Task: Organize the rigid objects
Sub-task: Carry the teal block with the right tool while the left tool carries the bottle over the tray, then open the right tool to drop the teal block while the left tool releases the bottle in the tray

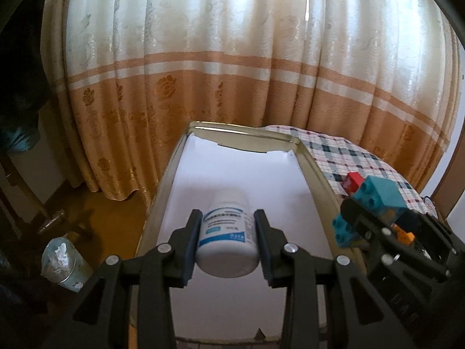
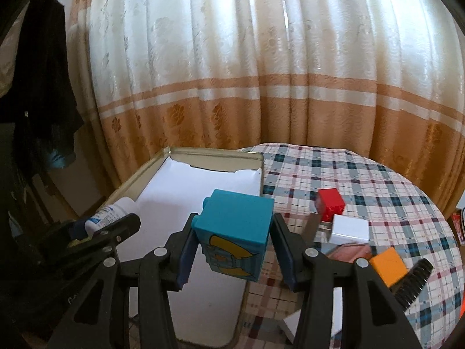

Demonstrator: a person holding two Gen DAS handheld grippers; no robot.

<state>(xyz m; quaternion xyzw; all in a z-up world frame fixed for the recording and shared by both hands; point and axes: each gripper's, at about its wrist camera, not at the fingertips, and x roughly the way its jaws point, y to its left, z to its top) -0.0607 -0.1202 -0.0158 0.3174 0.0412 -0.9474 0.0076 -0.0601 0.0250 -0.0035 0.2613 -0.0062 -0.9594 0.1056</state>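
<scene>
Tin (image 1: 315, 186) with white paper lining, open, overhanging checked tablecloth (image 2: 377, 180) edge; all else placed against it. Right gripper (image 2: 232, 247) clamps teal block (image 2: 235, 229) over tin's right rim. Left gripper (image 1: 228, 241) pinches white pill bottle (image 1: 226, 232) on its side, above tin interior. Red block (image 2: 331, 206), white box (image 2: 350, 228), orange block (image 2: 388, 264) sit right of tin on cloth.

Risks:
- both grippers crowd tin; collision likely if lowered together
- bottle round, may roll on release
- tin overhang may tip under load
</scene>
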